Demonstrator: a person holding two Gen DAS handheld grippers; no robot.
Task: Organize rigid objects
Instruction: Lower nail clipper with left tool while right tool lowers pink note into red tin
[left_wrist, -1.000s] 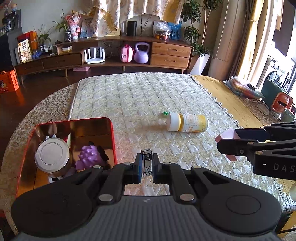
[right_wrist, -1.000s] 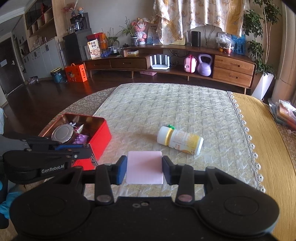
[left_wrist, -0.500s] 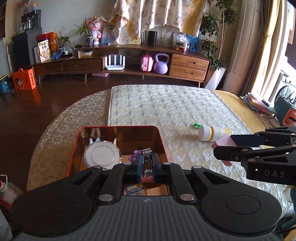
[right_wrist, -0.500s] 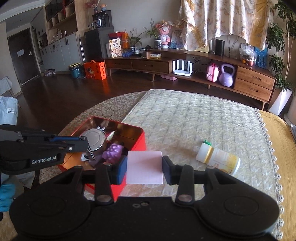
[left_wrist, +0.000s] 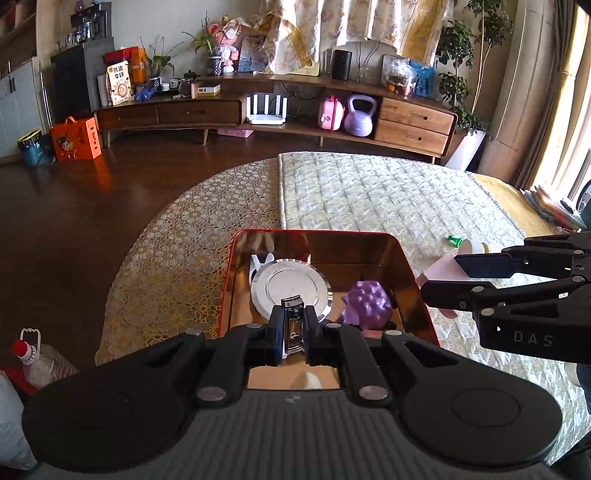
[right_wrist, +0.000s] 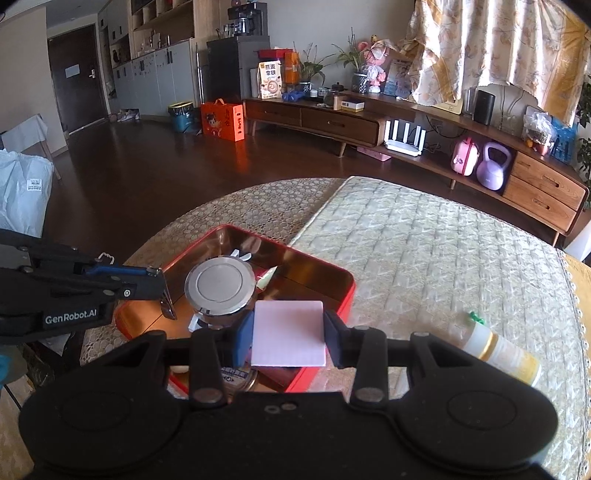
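Observation:
My left gripper (left_wrist: 293, 326) is shut on a metal nail clipper (left_wrist: 292, 306) and hovers over the near part of an open red tin (left_wrist: 314, 232). Inside the tin are a jar with a silver lid (left_wrist: 290, 286) and a purple spiky toy (left_wrist: 365, 302). A flat pink square block (right_wrist: 288, 330) is clamped in my right gripper (right_wrist: 288, 334), which hangs over the tin's right wall (right_wrist: 325, 266). In the right wrist view the left gripper (right_wrist: 162, 290) comes in from the left with the clipper (right_wrist: 168, 308).
A white and yellow bottle (right_wrist: 498, 350) lies on its side on the quilted mat (right_wrist: 424, 251), with a small green piece (right_wrist: 476, 317) at its cap. The table edge curves close behind the tin. A plastic bottle (left_wrist: 40, 365) stands on the floor at the left.
Both grippers have swung left across the table, from near the lying bottle to over the red tin. Each keeps its grip, on the clipper and on the pink block.

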